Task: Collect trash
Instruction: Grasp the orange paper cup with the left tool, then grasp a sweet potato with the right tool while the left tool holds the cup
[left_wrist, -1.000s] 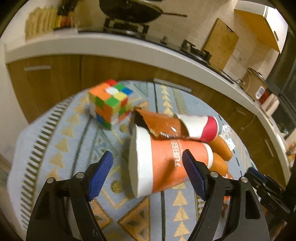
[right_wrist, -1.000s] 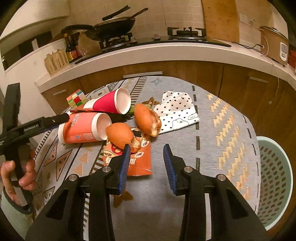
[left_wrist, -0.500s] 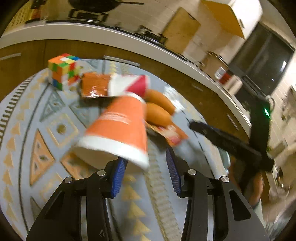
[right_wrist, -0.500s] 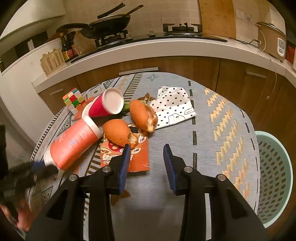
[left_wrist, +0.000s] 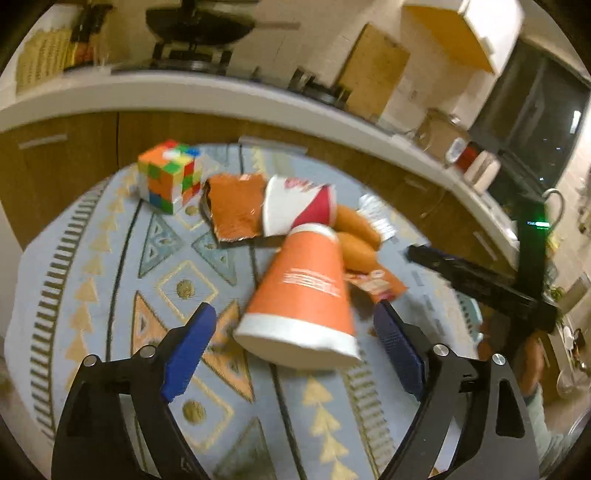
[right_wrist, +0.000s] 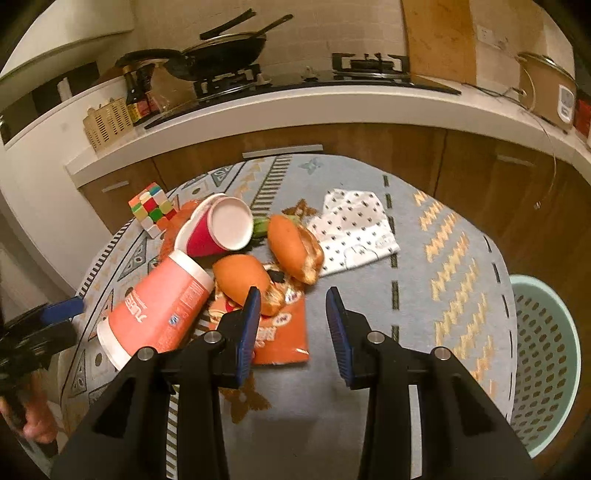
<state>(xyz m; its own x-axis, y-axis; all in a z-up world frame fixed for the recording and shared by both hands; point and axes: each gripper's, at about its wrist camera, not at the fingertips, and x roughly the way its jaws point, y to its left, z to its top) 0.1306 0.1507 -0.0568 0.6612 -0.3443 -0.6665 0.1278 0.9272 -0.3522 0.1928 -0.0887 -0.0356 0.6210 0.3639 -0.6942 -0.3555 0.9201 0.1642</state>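
left tool (left_wrist: 293, 349): black angular arms are carrying blue ribbed pads (left_wrist: 188, 354), silver screws showing.
right tool (right_wrist: 291, 334): black frame is wearing matching blue pads (right_wrist: 246, 332); a green light is glowing on its upright.

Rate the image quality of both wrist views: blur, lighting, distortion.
Left wrist view: motion-smeared; orange cup and cube look soft, print unreadable. Right wrist view: sharper; buns and basket crisp. Both: warm dim light, strong fisheye bending of the counter edge, dark corners.

This is a home kitchen. Beyond the fingers stand a gas stove (right_wrist: 369, 64) with a wok (right_wrist: 221, 50), a white counter (right_wrist: 295, 107) and wooden cabinets (right_wrist: 369, 155).
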